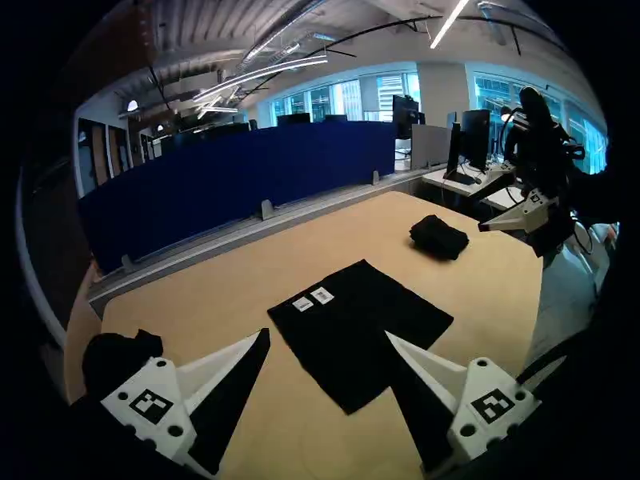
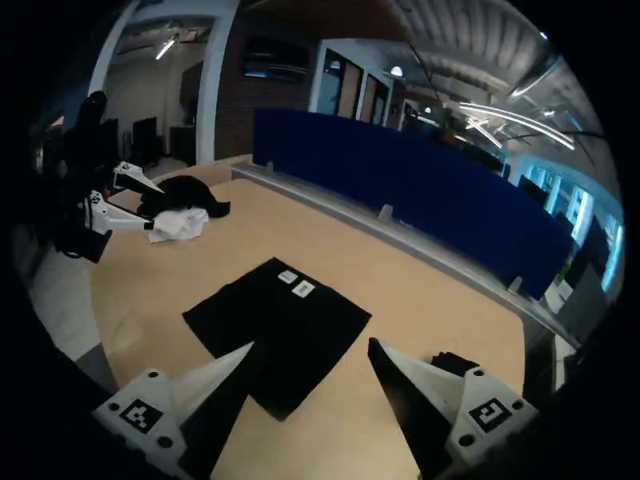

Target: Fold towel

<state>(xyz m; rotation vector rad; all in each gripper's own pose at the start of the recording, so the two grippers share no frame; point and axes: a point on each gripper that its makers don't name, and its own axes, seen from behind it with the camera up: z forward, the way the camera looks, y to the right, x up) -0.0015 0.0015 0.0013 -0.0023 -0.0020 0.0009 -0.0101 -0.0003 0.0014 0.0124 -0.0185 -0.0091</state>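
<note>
1. Your flat black rectangular cloth towel (image 1: 360, 312) lies spread at the middle of the light wooden surface (image 1: 224, 280), white tags (image 1: 312, 300) up.
2. Your left claw (image 1: 326, 334) is wide open, empty, clear of the towel.
3. Your right claw (image 2: 312, 342) gapes wide, empty, also clear of it.

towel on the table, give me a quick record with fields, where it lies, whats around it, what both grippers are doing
towel: black towel, lying flat mid-table as one rectangle
tags: two white tags near one edge of it
one table end: folded dark cloth
other table end: loose black and white cloths
left gripper: open, empty, aimed at the towel
right gripper: open, empty, aimed at the towel
surface: light wood table, blue divider along its far side
</note>
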